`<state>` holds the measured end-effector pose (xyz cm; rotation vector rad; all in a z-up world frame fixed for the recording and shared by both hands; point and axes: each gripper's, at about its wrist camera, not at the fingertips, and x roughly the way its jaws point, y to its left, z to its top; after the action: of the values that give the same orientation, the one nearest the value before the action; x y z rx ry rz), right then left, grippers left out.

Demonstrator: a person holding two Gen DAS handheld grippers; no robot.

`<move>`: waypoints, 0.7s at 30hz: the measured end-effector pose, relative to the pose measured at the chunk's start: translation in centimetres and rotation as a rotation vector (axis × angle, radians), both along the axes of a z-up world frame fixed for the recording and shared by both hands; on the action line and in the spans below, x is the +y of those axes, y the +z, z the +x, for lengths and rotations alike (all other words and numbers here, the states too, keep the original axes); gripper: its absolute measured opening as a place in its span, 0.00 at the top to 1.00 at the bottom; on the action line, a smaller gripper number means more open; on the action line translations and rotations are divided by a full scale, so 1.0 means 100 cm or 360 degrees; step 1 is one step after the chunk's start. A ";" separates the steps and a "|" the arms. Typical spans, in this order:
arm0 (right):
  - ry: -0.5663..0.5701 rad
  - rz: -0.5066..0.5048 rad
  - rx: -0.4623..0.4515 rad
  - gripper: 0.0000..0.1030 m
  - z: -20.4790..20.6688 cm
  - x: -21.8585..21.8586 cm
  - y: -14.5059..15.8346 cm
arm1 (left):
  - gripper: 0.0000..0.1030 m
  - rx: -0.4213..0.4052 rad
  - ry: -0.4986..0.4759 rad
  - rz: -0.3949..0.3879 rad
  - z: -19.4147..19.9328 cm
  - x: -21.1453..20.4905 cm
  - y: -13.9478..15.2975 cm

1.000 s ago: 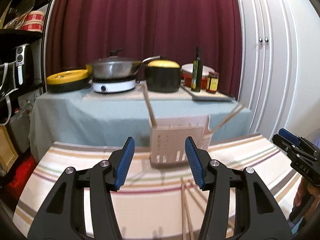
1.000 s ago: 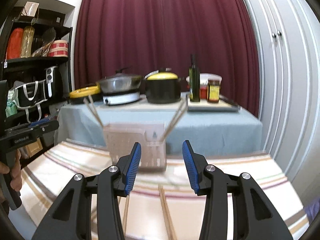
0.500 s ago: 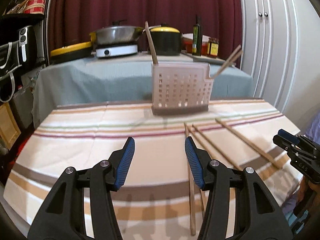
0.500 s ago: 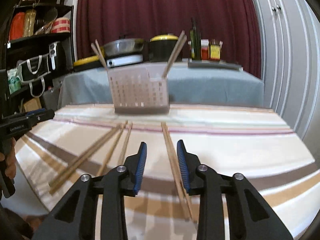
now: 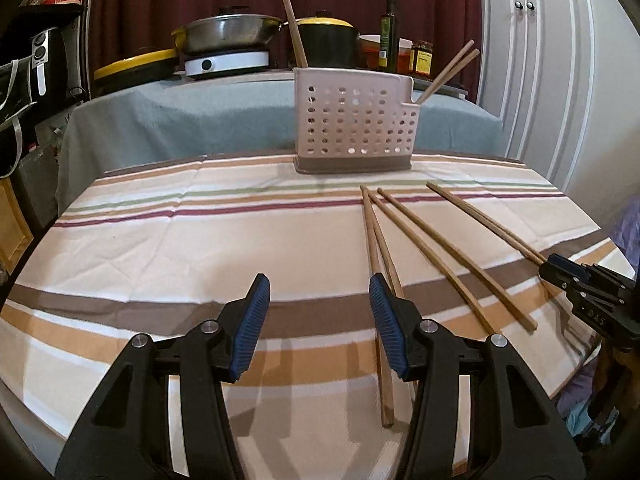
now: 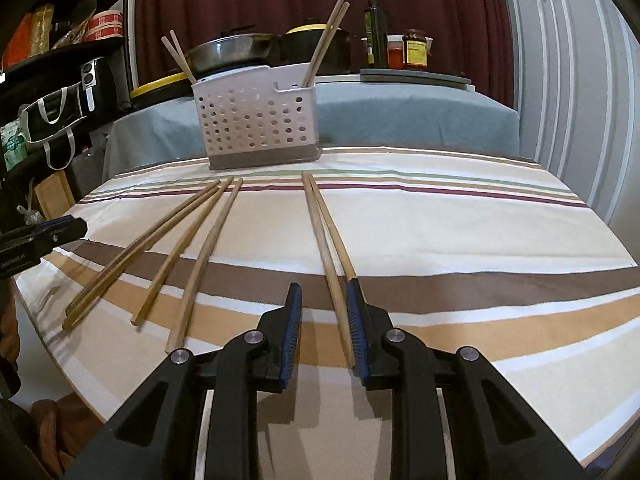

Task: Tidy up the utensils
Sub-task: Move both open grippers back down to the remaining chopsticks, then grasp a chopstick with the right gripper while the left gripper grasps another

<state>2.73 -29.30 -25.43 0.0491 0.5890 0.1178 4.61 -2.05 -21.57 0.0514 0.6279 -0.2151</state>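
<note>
Both views are now tilting lower toward the striped tablecloth than half a second ago. From the left wrist, the left gripper is hovering with fingers spread wide, loose chopsticks lying right of centre, the utensil holder standing upper centre. From the right wrist, the right gripper is sitting half-open around a chopstick pair, not pinching; the holder is standing upper left.
</note>
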 end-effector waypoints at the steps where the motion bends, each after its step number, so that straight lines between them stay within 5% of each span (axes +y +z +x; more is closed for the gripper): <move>1: -0.0002 -0.0003 0.0005 0.77 -0.001 0.000 -0.001 | 0.51 0.0003 -0.0004 0.0002 -0.001 0.000 -0.001; 8: -0.0010 -0.0027 -0.0005 0.92 -0.004 0.004 -0.002 | 0.52 0.0044 -0.0060 0.0001 -0.011 -0.007 -0.013; 16: 0.0015 -0.0023 -0.0010 0.93 -0.010 0.014 -0.003 | 0.53 0.0062 -0.0140 -0.0006 -0.025 -0.014 -0.020; 21: 0.0023 -0.0029 -0.0015 0.93 -0.011 0.016 -0.003 | 0.67 0.0110 -0.0174 0.0016 -0.029 -0.020 -0.031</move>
<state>1.68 -27.68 -25.69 0.0263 0.5810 0.1266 1.67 -4.06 -24.63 0.0883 0.6958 -0.3206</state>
